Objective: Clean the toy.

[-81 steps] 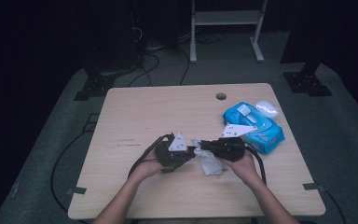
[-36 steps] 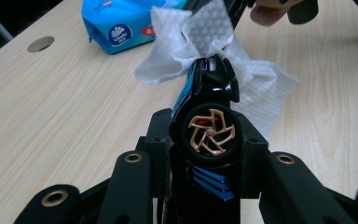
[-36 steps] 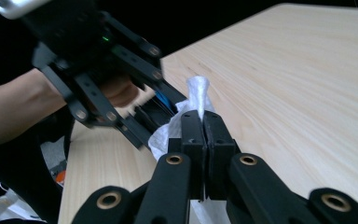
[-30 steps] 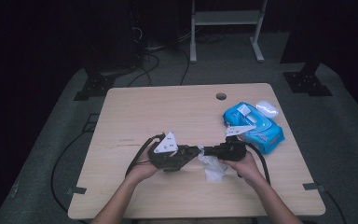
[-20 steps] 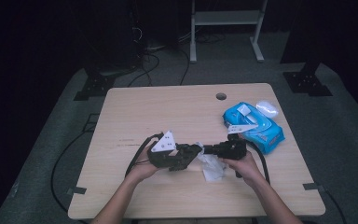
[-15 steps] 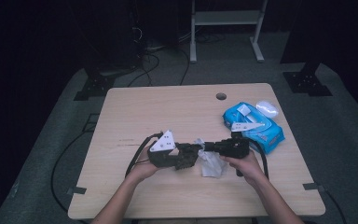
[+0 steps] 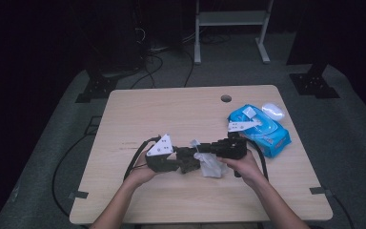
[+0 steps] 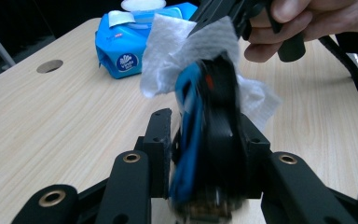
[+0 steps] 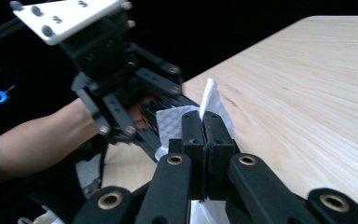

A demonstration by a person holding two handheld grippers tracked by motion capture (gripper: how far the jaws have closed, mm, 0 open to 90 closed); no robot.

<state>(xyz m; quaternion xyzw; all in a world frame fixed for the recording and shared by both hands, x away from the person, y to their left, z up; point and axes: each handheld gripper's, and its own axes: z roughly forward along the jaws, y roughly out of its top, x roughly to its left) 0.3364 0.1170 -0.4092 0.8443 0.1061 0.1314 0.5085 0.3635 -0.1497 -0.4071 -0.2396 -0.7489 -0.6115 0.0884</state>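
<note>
My left gripper is shut on a black object with a blue side, blurred in the left gripper view, and holds it just above the table. My right gripper is shut on a white wipe. The wipe drapes over the top of the black object, and it hangs crumpled between the two grippers in the high view. The right gripper reaches in from the right, with the person's hand behind it. The left gripper's white plate faces the right gripper's camera.
A blue pack of wipes lies at the right of the wooden table, with a white round thing beside it. A cable hole sits near the far edge. Black cables trail from both grippers.
My right gripper has lifted a little and moved left with the wipe, up against the object in the left gripper. The left hand has hardly moved.
</note>
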